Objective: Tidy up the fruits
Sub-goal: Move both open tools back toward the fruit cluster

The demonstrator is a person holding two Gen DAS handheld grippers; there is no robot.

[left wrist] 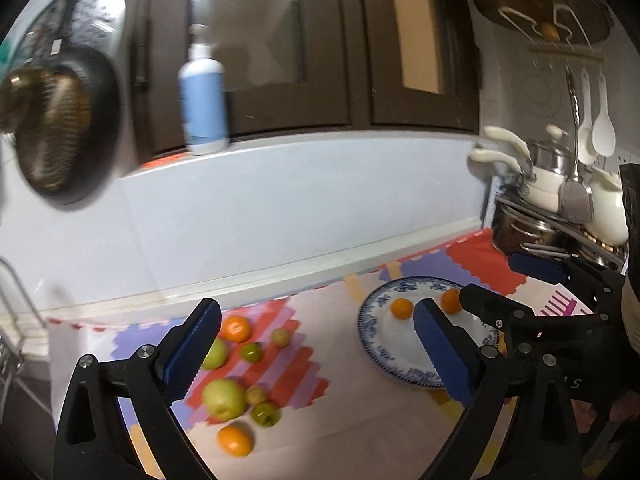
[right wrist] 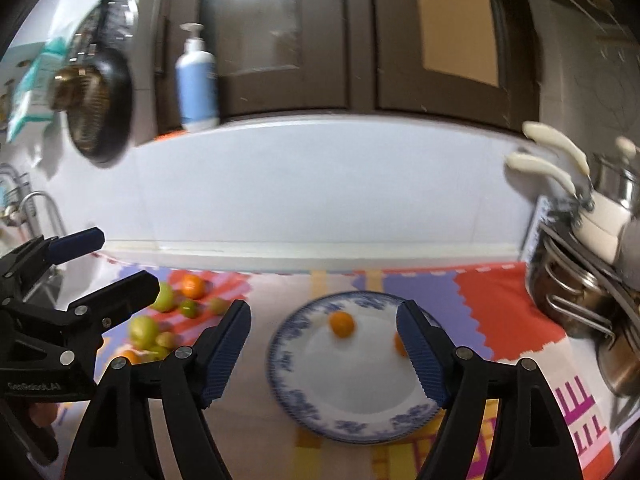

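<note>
A blue-and-white plate (left wrist: pixel 374 344) (right wrist: pixel 288 384) lies on the patterned mat and holds two small oranges (left wrist: pixel 401 307) (right wrist: pixel 342 324); the second orange (left wrist: pixel 451 300) (right wrist: pixel 399 345) is partly hidden behind a finger. To the left lies a loose pile of fruit: two green apples (left wrist: pixel 223 398) (right wrist: pixel 143 330), small green fruits (left wrist: pixel 265 414), and oranges (left wrist: pixel 236 439) (left wrist: pixel 236 328) (right wrist: pixel 193 285). My left gripper (left wrist: pixel 316 354) is open and empty above the mat between pile and plate. My right gripper (right wrist: pixel 323 354) is open and empty over the plate.
A rack of steel pots with cream handles (left wrist: pixel 560 208) (right wrist: pixel 580 264) stands at the right. A blue pump bottle (left wrist: pixel 203 104) (right wrist: pixel 197 88) stands on the ledge. A dark pan (left wrist: pixel 60 128) (right wrist: pixel 100 108) hangs at the left. A metal rack (left wrist: pixel 16 320) is at the far left.
</note>
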